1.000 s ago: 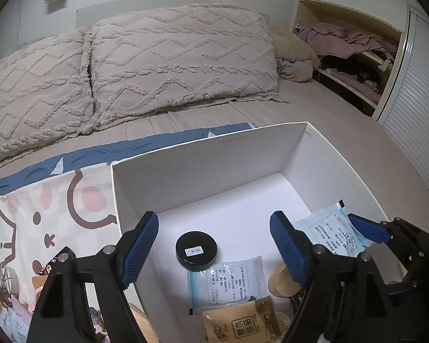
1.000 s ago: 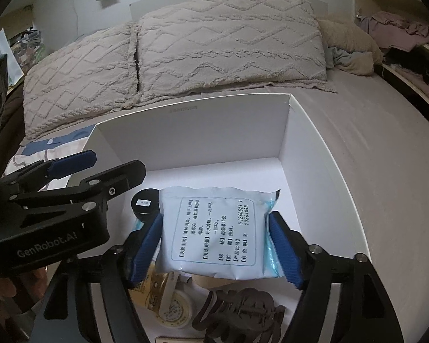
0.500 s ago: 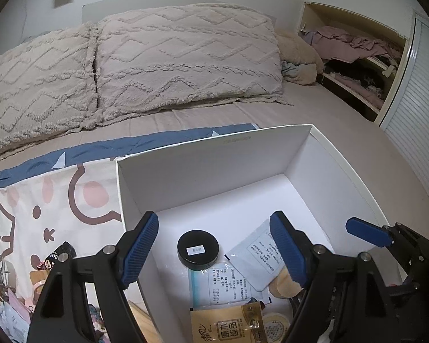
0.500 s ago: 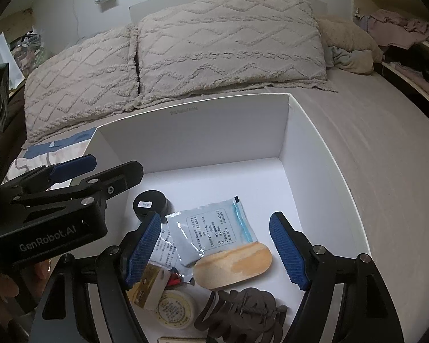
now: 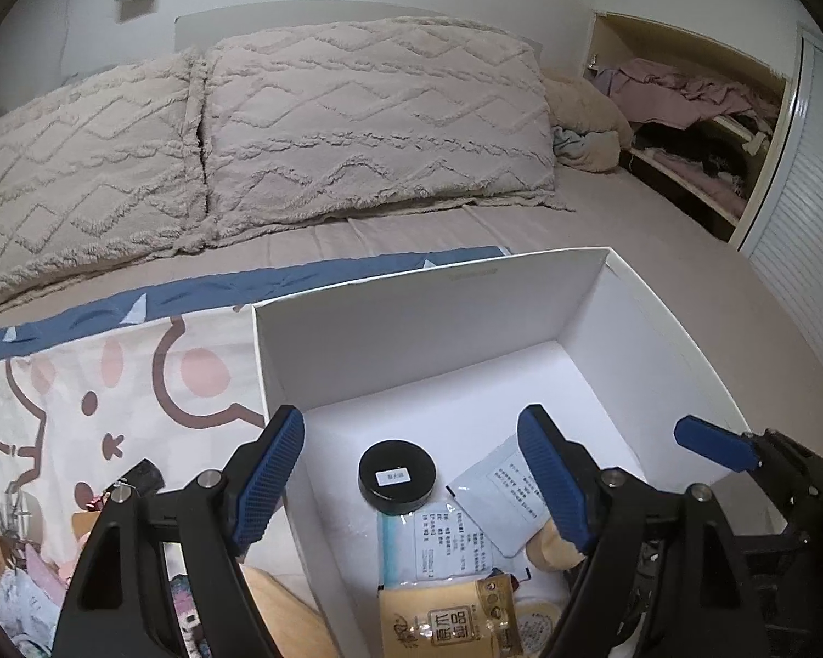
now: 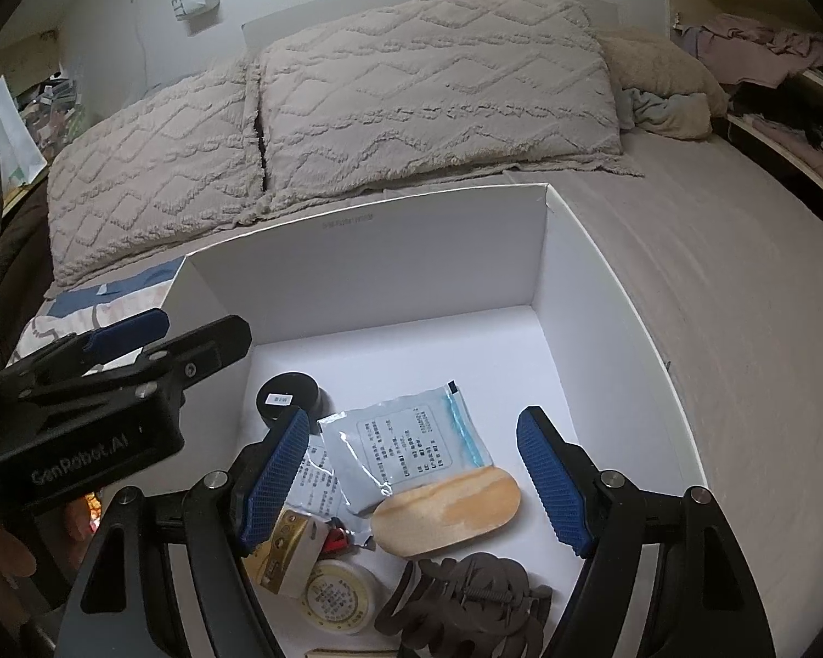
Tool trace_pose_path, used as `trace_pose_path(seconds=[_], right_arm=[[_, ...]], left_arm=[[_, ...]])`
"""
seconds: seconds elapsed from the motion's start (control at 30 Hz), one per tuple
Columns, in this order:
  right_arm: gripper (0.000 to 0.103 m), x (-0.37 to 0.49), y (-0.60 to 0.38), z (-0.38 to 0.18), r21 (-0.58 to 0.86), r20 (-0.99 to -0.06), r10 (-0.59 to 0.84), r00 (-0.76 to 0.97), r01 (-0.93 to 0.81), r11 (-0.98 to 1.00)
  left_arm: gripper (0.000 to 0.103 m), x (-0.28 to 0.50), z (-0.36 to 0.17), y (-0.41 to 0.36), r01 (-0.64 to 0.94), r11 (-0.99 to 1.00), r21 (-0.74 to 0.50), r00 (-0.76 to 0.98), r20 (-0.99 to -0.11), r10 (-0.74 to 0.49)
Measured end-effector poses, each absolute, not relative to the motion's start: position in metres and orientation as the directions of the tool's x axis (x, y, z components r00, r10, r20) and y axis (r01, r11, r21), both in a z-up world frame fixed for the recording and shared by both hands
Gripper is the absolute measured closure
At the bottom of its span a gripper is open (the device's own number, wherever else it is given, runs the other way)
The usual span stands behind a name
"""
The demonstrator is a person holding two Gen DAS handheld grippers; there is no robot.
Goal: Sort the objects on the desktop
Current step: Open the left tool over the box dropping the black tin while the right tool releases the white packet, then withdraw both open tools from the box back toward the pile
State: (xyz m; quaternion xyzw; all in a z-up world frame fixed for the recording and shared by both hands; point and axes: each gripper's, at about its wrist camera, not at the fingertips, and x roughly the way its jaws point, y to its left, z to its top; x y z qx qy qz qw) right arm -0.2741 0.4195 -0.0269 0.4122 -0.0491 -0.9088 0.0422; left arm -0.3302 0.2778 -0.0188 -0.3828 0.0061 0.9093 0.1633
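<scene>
Both grippers hang with jaws spread and empty over the white box on the bed.

Right gripper hovers above a blue-edged sachet lying flat in the box, its near corner overlapping a tan oval pad at 6 o'clock. At 10 o'clock of the sachet sits a black round tin; at 7 o'clock, a gold packet and a small round tub; a brown hair claw lies nearest the camera. Left gripper is spread too. Outside at 9 o'clock lies a cartoon-print cloth; two pillows at 12 o'clock.
</scene>
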Motion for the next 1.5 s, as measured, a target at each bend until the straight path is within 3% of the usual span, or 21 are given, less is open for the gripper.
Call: trace_pose_path(seconds=[0.1, 0.23, 0.6, 0.83, 0.9, 0.97, 1.5], right_arm=[[0.025, -0.273, 0.419, -0.027, 0.120, -0.746, -0.118, -0.655, 0.042, -0.992], [0.025, -0.272, 0.421, -0.027, 0.128, -0.741, -0.119, -0.661, 0.036, -0.991], [0.025, -0.269, 0.422, -0.024, 0.136, -0.730, -0.116, -0.673, 0.024, -0.990], [0.024, -0.263, 0.416, -0.019, 0.045, -0.725, -0.028, -0.688, -0.006, -0.999], [0.008, -0.260, 0.413, -0.017, 0.012, -0.718, -0.001, -0.696, -0.011, -1.000], [0.004, -0.256, 0.411, -0.014, -0.012, -0.705, 0.019, -0.709, -0.014, -1.000], [0.004, -0.228, 0.410, -0.005, -0.048, -0.703, 0.076, -0.707, -0.059, -0.997]], left_arm=[[0.023, -0.326, -0.011, 0.277, -0.305, -0.945, -0.120, -0.665, -0.684, 0.301], [0.012, -0.318, 0.001, 0.273, -0.310, -0.940, -0.139, -0.680, -0.659, 0.322], [0.002, -0.303, 0.004, 0.267, -0.310, -0.942, -0.131, -0.695, -0.645, 0.318], [0.001, -0.299, 0.004, 0.253, -0.272, -0.951, -0.150, -0.703, -0.644, 0.303], [0.001, -0.298, 0.004, 0.249, -0.262, -0.953, -0.152, -0.703, -0.646, 0.296], [0.000, -0.296, 0.006, 0.246, -0.261, -0.953, -0.152, -0.699, -0.651, 0.296], [0.000, -0.269, 0.018, 0.229, -0.254, -0.958, -0.137, -0.710, -0.646, 0.281]])
